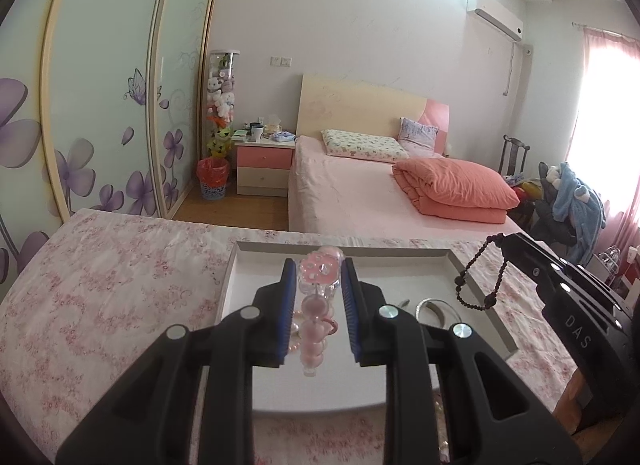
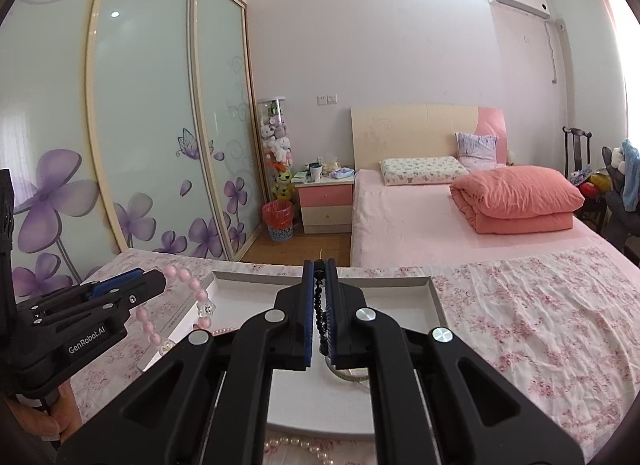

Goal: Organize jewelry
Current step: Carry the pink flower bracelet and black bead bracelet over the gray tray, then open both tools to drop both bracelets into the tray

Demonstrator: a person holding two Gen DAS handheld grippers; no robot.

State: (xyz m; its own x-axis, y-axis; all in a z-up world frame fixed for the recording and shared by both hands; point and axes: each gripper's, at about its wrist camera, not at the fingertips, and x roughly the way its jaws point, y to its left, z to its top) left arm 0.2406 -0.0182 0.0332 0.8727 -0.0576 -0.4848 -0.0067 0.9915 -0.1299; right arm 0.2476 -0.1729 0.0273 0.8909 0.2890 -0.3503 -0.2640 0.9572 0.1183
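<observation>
With the left tongs (image 1: pixel 318 285) clamped on the pink bead bracelet (image 1: pixel 314 325) and the right tongs (image 2: pixel 320 305) closed on the dark bead strand (image 1: pixel 478 285), both hanging above the white tray (image 1: pixel 472 277) on the bench, each should be lowered into separate spots to avoid tangling.

My left wrist camera sits just behind my left gripper (image 1: pixel 319 293), looks forward and slightly down along its fingers, and views the white tray (image 1: pixel 472 265) on the floral tablecloth (image 1: pixel 112 305) at close range, with my right gripper (image 1: pixel 516 243) at its right edge. My right wrist camera sits likewise behind my right gripper (image 2: pixel 320 305), faces the same way, and shows my left gripper (image 2: pixel 154 285) at its left edge. Both views share the tray (image 2: pixel 434 297), the tablecloth (image 2: pixel 540 325), the bed (image 1: pixel 360 193) (image 2: pixel 420 225) and the wardrobe doors (image 1: pixel 108 85) (image 2: pixel 152 105) beyond.
</observation>
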